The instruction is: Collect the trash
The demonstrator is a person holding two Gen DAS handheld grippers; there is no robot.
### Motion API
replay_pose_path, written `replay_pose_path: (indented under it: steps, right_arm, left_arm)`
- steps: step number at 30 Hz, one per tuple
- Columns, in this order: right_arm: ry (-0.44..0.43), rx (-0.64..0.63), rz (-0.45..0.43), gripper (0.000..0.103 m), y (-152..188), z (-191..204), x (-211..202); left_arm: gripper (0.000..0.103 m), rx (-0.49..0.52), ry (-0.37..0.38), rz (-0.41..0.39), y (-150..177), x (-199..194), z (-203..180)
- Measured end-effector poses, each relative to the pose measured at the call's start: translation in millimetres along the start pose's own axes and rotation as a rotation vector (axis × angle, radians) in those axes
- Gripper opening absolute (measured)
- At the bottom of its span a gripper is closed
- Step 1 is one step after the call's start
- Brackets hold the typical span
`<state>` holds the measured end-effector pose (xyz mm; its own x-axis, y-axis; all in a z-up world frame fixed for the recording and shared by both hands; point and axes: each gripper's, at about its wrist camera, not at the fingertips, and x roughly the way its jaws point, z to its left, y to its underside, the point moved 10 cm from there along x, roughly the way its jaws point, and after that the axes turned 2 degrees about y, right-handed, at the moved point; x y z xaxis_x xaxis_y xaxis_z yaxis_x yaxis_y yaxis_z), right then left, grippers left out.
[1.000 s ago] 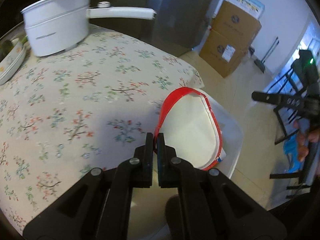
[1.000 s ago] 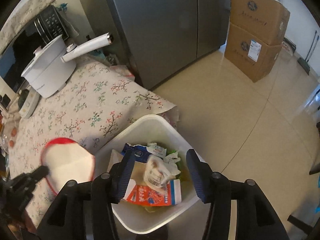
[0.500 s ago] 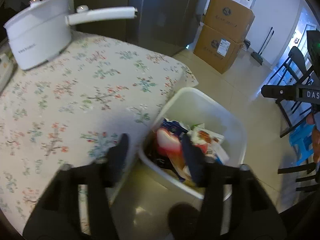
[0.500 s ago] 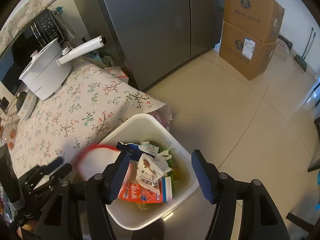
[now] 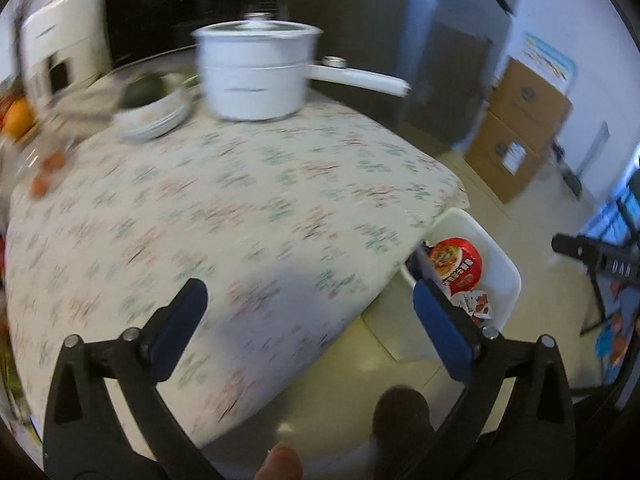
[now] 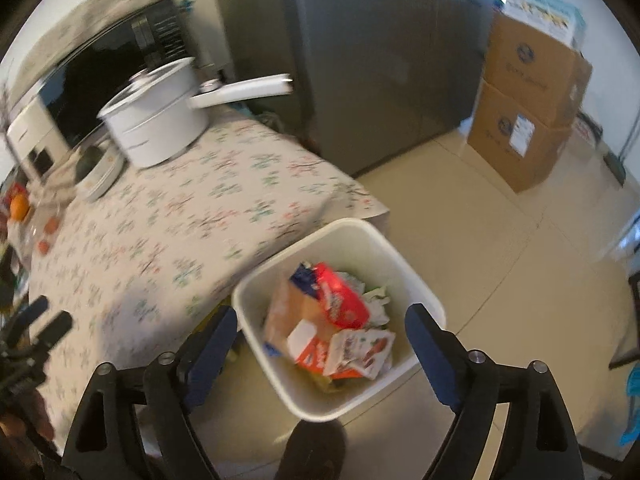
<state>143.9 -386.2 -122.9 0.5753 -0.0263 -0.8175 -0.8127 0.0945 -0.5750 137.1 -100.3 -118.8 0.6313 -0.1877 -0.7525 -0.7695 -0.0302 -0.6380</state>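
Observation:
A white trash bin (image 6: 416, 280) stands on the floor by the table's corner, filled with wrappers and cartons. A red instant-noodle bowl (image 5: 456, 266) lies in it, lid side showing; it also shows in the right wrist view (image 6: 340, 300). My left gripper (image 5: 308, 312) is open and empty over the flowered tablecloth (image 5: 240, 208), left of the bin (image 5: 500, 264). My right gripper (image 6: 320, 344) is open and empty above the bin. The left gripper shows at the left edge of the right wrist view (image 6: 44, 320).
A white pot (image 5: 256, 76) with a long handle, stacked plates (image 5: 156, 116) and an orange (image 5: 16, 116) stand at the table's far side. Cardboard boxes (image 6: 528, 104) are stacked by the wall. A grey fridge (image 6: 380, 52) is behind the table.
My left gripper opened and let the red noodle bowl fall into the bin, then swung left over the table. My right gripper stayed open above the bin.

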Motion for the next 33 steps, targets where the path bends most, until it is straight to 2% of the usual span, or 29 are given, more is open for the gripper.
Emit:
replay_pose_path:
  steps: [5,11,19,33]
  right_arm:
    - [-0.007,-0.076,-0.073,0.101,20.9,54.8,-25.3]
    - [0.007,-0.156,-0.146,0.102,56.2,111.0,-44.0]
    - [0.016,-0.181,-0.225,0.102,67.3,138.2,-68.0]
    - [-0.035,-0.165,-0.213,0.102,67.8,158.5,-63.9]
  left_arm:
    - [0.102,-0.036,-0.091,-0.032,19.3,-38.6,42.4]
    - [0.102,-0.022,-0.153,-0.068,39.4,-67.3,66.1]
    - [0.102,-0.063,-0.154,-0.117,48.1,-90.0,77.5]
    - [0.102,-0.108,-0.157,-0.136,56.3,-98.3,84.8]
